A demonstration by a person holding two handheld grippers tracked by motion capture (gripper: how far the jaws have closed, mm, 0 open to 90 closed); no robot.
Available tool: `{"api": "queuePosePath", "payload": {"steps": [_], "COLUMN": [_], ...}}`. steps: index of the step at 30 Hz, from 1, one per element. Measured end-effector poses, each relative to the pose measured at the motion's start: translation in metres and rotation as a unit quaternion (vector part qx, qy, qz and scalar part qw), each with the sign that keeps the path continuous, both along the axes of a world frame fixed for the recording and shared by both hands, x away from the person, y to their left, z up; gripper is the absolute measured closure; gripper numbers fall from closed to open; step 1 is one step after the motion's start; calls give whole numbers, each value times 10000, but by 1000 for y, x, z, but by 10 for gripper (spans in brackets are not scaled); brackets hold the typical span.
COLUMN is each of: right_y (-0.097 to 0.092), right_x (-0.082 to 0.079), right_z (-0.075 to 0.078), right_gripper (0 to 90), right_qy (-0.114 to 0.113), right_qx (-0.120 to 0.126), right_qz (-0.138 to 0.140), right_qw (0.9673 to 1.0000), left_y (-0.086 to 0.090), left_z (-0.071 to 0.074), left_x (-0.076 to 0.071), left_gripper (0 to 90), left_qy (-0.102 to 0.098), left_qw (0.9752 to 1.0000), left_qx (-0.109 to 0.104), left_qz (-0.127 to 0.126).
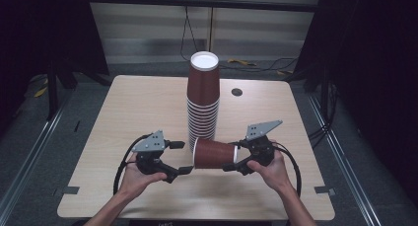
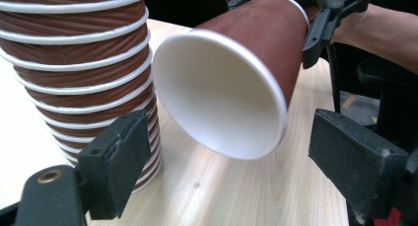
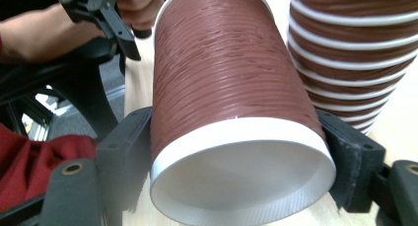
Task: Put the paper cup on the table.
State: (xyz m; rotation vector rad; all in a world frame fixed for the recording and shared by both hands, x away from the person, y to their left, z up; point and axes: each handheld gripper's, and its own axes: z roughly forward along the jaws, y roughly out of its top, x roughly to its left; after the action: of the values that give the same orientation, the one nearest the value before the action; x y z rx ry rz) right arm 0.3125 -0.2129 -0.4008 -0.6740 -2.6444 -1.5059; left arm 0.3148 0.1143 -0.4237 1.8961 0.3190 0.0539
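Landmark: stack (image 1: 202, 100) of nested brown cups, upside down, upright on the worktop (image 1: 128, 112).
Cup (image 1: 215, 154): a single brown cup held on its side just in front of the stack's foot, clear of the worktop.
Long axis: level, running from one hand towards the other; the wide mouth faces the left tool, the narrow base faces the right hand.
Right tool (image 1: 234, 157): pinching the cup at its base end, one pad on each side of the wall.
Left tool (image 1: 181, 158): spread and holding nothing, its jaws just beside the cup's mouth rim and apart from it.
Nearer hand: the right, which carries the cup.
Coming move, as judged: it turns on this mouth-to-left alignment, whether for a handover or for tipping the cup mouth-down over the stack.
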Motion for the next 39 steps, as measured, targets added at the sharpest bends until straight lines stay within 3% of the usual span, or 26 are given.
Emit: {"api": "queuePosePath", "payload": {"steps": [8,12,19,26,36,39], "right_y": [-2,-2,2,5,9,11], "right_x": [0,-1,-3,-3,-4,-4], "right_z": [0,-1,1,1,2,3], "right_gripper": [233,233,234,235,236,236], "right_qy": [-26,-69,-173,-119,-138,-132], "right_qx": [351,490,545,641,646,665], "right_qz": [14,54,131,269,368,413], "right_qw": [9994,9988,9983,9975,9971,9968], "left_y": [1,2,1,0,-2,-4], "left_z": [2,2,0,-2,-5,-5], "left_x": [-2,-3,-2,-1,0,-1], "left_gripper": [163,158,157,156,44,41], "left_qy": [-57,-60,-10,62,62,66], "left_qw": [9996,9996,9992,9991,9992,9992], "left_qx": [-266,-286,-361,-404,-382,-374], "left_qz": [-35,-9,-159,-120,-28,-121]}}
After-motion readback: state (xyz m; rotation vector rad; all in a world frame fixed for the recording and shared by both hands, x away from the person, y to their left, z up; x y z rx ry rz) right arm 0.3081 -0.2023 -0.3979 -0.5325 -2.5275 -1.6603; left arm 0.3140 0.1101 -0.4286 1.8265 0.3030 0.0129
